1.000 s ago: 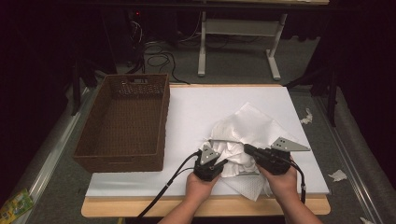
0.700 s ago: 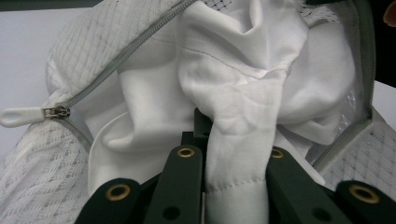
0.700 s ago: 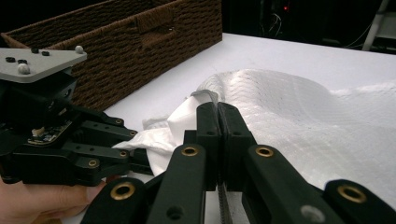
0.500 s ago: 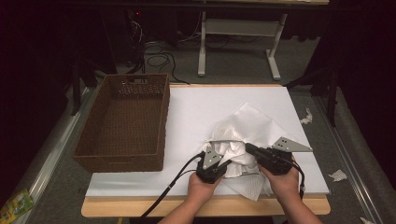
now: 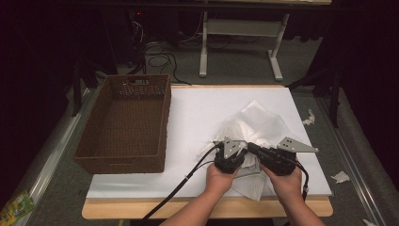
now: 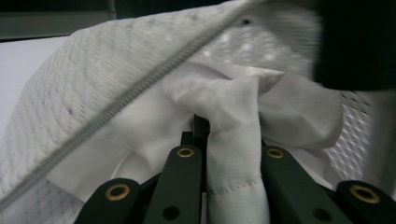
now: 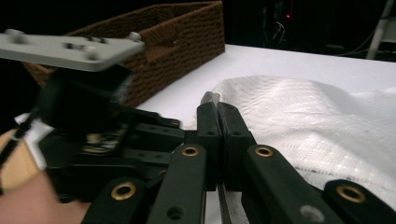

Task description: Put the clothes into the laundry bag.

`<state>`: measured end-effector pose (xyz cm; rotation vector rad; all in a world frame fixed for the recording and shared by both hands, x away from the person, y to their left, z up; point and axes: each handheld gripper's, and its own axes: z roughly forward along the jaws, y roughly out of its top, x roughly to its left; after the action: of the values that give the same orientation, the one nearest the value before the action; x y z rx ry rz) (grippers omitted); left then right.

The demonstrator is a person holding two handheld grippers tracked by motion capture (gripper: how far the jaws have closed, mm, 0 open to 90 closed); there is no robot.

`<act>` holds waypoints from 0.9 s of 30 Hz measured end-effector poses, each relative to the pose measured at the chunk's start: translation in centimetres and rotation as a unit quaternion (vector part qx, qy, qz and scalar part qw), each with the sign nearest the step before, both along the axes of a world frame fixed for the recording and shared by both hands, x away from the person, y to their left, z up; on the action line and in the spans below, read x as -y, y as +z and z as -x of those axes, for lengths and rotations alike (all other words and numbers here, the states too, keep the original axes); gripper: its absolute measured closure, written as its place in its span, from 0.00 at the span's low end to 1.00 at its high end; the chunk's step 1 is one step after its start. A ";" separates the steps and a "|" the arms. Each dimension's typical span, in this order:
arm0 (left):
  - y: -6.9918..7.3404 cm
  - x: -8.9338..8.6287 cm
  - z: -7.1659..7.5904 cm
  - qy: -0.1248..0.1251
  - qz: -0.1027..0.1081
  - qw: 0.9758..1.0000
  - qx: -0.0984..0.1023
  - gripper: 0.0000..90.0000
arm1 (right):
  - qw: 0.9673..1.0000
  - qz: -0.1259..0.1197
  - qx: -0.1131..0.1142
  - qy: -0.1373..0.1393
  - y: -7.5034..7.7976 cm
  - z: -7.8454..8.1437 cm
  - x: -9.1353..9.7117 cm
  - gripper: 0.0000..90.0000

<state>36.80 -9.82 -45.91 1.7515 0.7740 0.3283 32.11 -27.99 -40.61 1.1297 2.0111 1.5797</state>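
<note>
- High view: a white mesh laundry bag with a zipper (image 5: 256, 129) lies crumpled on the white table top (image 5: 197, 113), near its front edge and well apart from the brown woven wicker basket (image 5: 124, 122) at its left. The left gripper (image 5: 230, 155) and the right gripper (image 5: 263, 153) meet at the bag's near side.
- Left gripper view: the left gripper's (image 6: 201, 128) jaws are clamped on a fold of soft white cloth (image 6: 233, 140) that sits at the bag's mouth, beside the grey zipper line (image 6: 140, 88).
- Right gripper view: the right gripper's (image 7: 217, 105) jaws are pressed together, pinching what looks like the bag's zipper edge (image 7: 208, 98).
- Handling, as I judge it: light, limp and easily bunched; best gripped at a hem or the zipper edge.
</note>
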 end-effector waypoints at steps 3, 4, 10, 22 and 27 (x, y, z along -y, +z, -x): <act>-0.1 0.4 -1.0 0.019 0.006 1.000 0.000 0.93 | 1.000 -0.007 0.007 0.003 0.4 0.3 0.0 0.99; -0.2 0.5 -1.3 0.028 0.008 1.000 0.002 0.93 | 1.000 -0.011 0.008 0.004 0.5 0.4 0.0 0.99; -0.6 0.7 -2.2 0.040 0.004 0.999 0.019 0.89 | 0.999 -0.031 0.023 0.016 1.2 0.9 0.2 0.99; 0.1 -2.1 1.3 -0.012 -0.073 0.997 0.036 0.49 | 1.000 -0.021 0.016 -0.001 0.8 0.5 0.8 0.99; -0.8 -2.3 1.1 -0.008 -0.062 0.998 0.002 0.60 | 1.000 -0.018 0.014 -0.001 0.7 0.3 0.7 0.99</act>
<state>35.65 -7.51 -46.72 1.8727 0.7488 0.3762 31.80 -28.66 -39.91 1.1164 1.9710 1.6288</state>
